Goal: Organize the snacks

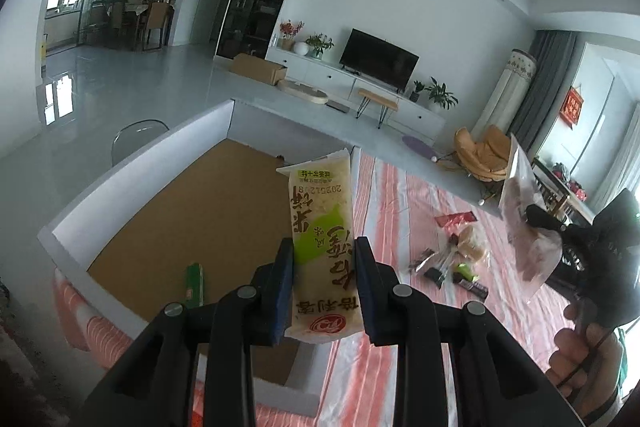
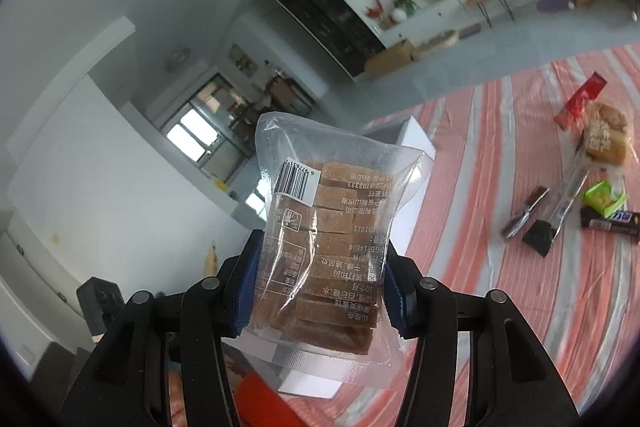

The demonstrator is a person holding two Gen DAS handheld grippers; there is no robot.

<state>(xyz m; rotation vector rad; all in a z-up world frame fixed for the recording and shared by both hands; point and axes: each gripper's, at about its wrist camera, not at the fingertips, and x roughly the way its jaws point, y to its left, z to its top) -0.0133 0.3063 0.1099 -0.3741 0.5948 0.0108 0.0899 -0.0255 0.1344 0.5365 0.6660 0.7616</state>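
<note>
My left gripper (image 1: 324,247) is shut on a long pale rice-cracker packet (image 1: 322,223) with a green patch, held upright above the right edge of an open white box (image 1: 132,163) with a brown cardboard floor. A green packet (image 1: 195,285) lies inside the box. My right gripper (image 2: 320,255) is shut on a clear bag of brown snack slabs (image 2: 332,239), held up in the air over the striped tablecloth. That bag and gripper also show at the right of the left wrist view (image 1: 528,227).
A pink-and-white striped cloth (image 2: 480,287) covers the table. A small pile of loose snacks lies on it: a bread bag (image 2: 604,139), a red packet (image 2: 580,99), a green packet (image 2: 604,199), dark bars (image 2: 612,223). A white box corner (image 2: 416,135) sits behind the bag.
</note>
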